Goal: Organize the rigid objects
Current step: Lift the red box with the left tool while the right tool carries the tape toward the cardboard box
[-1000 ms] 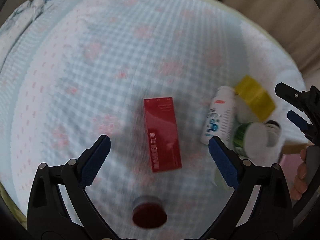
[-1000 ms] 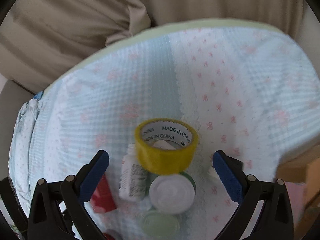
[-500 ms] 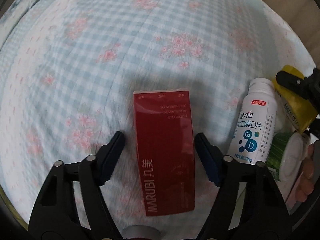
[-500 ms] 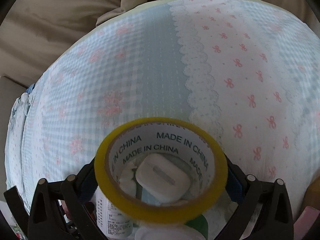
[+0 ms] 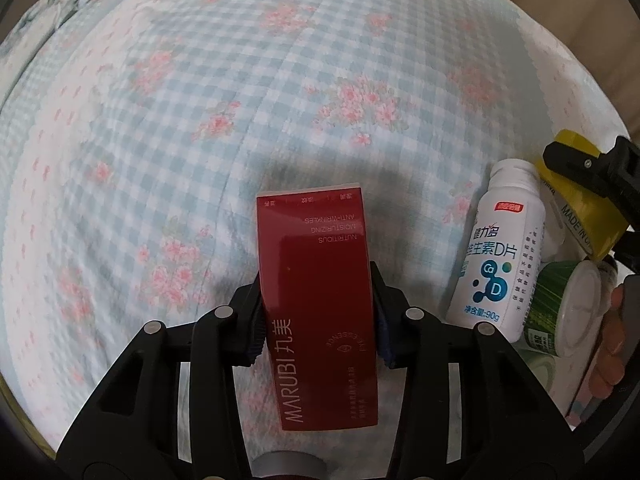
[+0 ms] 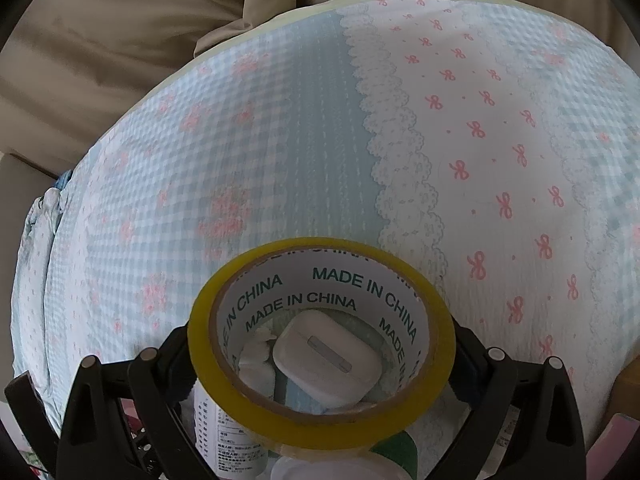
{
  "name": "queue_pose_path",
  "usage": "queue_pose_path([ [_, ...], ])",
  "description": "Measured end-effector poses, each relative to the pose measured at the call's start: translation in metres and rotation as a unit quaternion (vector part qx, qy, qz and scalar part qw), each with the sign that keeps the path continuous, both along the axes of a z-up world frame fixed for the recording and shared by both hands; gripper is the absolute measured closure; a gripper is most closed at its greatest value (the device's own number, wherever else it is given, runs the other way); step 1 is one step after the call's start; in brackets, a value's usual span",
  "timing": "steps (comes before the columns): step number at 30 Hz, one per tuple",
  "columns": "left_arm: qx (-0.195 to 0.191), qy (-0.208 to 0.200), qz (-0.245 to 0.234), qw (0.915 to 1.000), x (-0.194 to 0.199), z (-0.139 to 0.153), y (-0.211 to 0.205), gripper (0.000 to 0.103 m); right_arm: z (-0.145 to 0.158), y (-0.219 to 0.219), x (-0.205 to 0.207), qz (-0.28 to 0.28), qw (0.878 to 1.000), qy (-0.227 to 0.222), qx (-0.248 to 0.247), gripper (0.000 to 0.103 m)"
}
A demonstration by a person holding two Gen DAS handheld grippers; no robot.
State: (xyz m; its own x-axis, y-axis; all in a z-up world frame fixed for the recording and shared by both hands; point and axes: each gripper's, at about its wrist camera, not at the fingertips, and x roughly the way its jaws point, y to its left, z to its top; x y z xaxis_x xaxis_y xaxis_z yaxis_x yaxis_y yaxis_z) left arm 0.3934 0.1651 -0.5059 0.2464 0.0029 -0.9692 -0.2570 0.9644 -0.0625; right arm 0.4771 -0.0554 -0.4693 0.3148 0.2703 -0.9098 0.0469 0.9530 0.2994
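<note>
Both grippers have dropped toward the bedspread since the earlier frames. Closing as it came down, the left gripper [image 5: 318, 316] is now clamped across the narrow width of the red box [image 5: 316, 300], whose long axis runs straight ahead between the fingers. On the right, the gripper [image 6: 322, 356] straddles the yellow tape roll [image 6: 320, 344], jaws wide; both pads are hidden behind the roll, so I cannot tell if they grip it. Inside the ring lies a white case [image 6: 326, 360]. Beyond the box, the white bottle [image 5: 500, 256] lies beside the tape on the checked cloth [image 5: 240, 92].
</note>
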Motion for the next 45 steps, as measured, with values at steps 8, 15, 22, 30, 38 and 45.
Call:
queue_pose_path([
  [8, -0.015, -0.013, -0.001, 0.9998, -0.013, 0.021, 0.007, 0.065, 0.008, 0.005, -0.005, 0.0, 1.0, -0.008, -0.015, 0.005],
  [15, -0.02, 0.003, 0.005, 0.9998, -0.031, 0.012, 0.006, 0.065, 0.013, 0.006, -0.012, 0.005, 1.0, -0.018, -0.024, 0.005],
  [22, -0.023, -0.018, 0.001, 0.9996, -0.046, 0.042, 0.0, 0.065, 0.033, 0.009, -0.019, 0.02, 0.998, -0.039, -0.034, 0.005],
  [30, -0.027, -0.083, -0.027, 0.9958, -0.05, 0.127, -0.003, 0.065, 0.102, 0.012, -0.045, 0.036, 0.995, -0.088, -0.041, 0.005],
  [38, -0.041, -0.129, -0.081, 0.9875, -0.07, 0.215, -0.014, 0.065, 0.21, -0.001, -0.105, 0.036, 0.989, -0.138, -0.044, 0.005],
  [45, -0.048, -0.158, -0.141, 0.9761, -0.092, 0.268, -0.069, 0.065, 0.286, -0.042, -0.157, 0.037, 0.983, -0.17, -0.057, 0.005],
])
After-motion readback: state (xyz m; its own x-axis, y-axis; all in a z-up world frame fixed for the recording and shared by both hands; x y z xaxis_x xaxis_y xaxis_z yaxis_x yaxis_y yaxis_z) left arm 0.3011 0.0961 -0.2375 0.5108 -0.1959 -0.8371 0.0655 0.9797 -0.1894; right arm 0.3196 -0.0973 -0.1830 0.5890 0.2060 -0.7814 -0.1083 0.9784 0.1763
